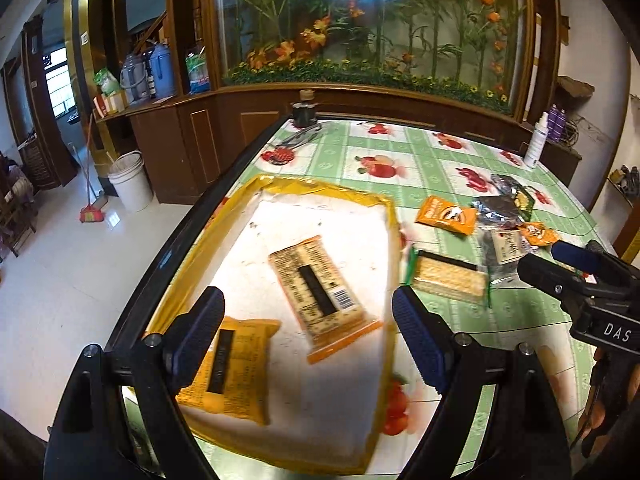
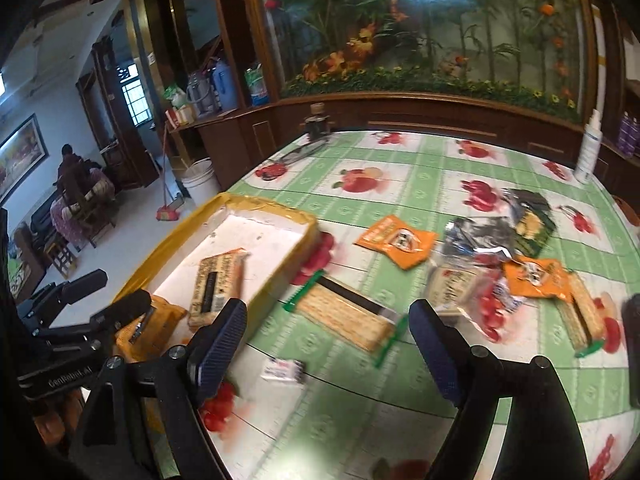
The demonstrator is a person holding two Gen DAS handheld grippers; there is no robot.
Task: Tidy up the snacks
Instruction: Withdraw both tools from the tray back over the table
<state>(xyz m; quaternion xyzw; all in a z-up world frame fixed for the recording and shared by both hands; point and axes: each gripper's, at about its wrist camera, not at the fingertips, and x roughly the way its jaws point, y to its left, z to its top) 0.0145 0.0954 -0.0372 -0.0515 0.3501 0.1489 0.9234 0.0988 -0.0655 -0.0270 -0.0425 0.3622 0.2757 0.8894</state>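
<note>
Cracker pack [image 2: 346, 314] lies just beyond the empty right claw [image 2: 326, 344].

Left tool [image 1: 308, 316]: black frame, blue ribbed pads, silver screws; right tool [image 2: 326, 332] alike.

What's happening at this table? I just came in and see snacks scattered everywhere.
A person is sorting snacks with a handheld gripper in each hand. Two orange packets already lie in the yellow-rimmed tray: a cracker pack and a yellow-orange packet. Both the left gripper and right gripper are open and hold nothing. A green-edged cracker pack and other packets still lie loose on the tablecloth.
</note>
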